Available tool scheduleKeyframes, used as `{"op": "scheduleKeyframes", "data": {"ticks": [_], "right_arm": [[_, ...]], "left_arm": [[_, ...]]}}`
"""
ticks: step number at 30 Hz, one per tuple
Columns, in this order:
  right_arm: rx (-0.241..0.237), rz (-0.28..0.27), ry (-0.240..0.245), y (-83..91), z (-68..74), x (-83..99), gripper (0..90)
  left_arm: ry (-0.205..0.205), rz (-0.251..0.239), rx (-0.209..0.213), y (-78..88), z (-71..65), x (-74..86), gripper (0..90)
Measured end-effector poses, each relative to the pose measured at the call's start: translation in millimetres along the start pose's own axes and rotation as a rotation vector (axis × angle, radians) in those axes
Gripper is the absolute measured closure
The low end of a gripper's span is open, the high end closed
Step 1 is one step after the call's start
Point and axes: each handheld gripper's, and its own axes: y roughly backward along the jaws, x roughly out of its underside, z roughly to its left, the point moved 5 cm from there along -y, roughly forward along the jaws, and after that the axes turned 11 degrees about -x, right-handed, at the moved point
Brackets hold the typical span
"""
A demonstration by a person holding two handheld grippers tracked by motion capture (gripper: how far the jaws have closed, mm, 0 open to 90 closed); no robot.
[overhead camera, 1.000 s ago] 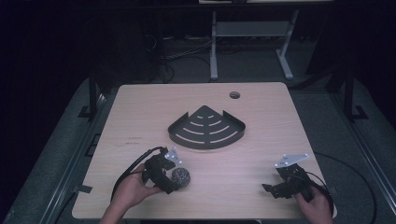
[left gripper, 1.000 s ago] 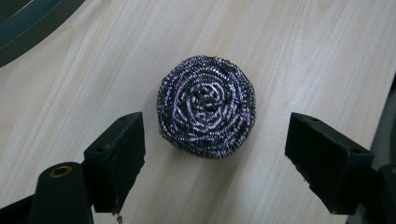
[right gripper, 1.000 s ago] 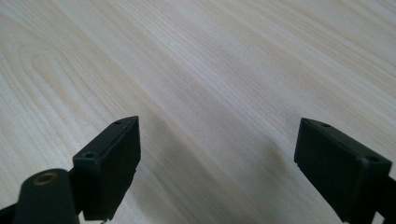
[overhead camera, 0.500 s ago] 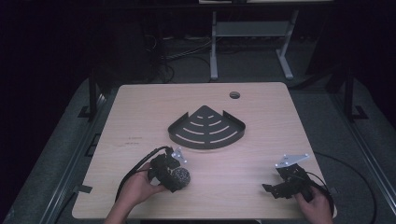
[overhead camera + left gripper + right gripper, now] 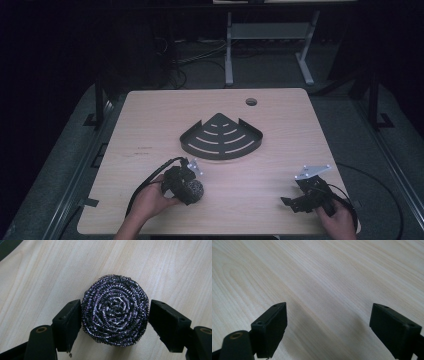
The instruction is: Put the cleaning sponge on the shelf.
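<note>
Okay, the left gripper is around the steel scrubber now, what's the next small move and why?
Probably squeeze the left gripper the rest of the way shut. In the left gripper view the steel wool scrubber sits squarely between the jaws; one jaw touches its edge and the other looks a sliver short, so it is framed but likely not yet gripped. It rests on the table, so lifting now might drop it.

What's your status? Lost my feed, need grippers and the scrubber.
Left gripper straddling round steel-wool scouring pad, jaws at its sides, grip unconfirmed. Right gripper open over bare wooden table. Black slotted corner shelf sits apart, nothing blocking.
</note>
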Motion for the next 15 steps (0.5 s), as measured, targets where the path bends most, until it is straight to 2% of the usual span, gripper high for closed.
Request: {"op": "scheduleKeyframes", "data": {"ticks": [15], "right_arm": [[0.0, -0.003, 0.002, 0.6, -0.3, -0.1, 14.3]], "left_arm": [[-0.015, 0.019, -0.006, -2.0, 0.5, -0.8, 33.8]]}}
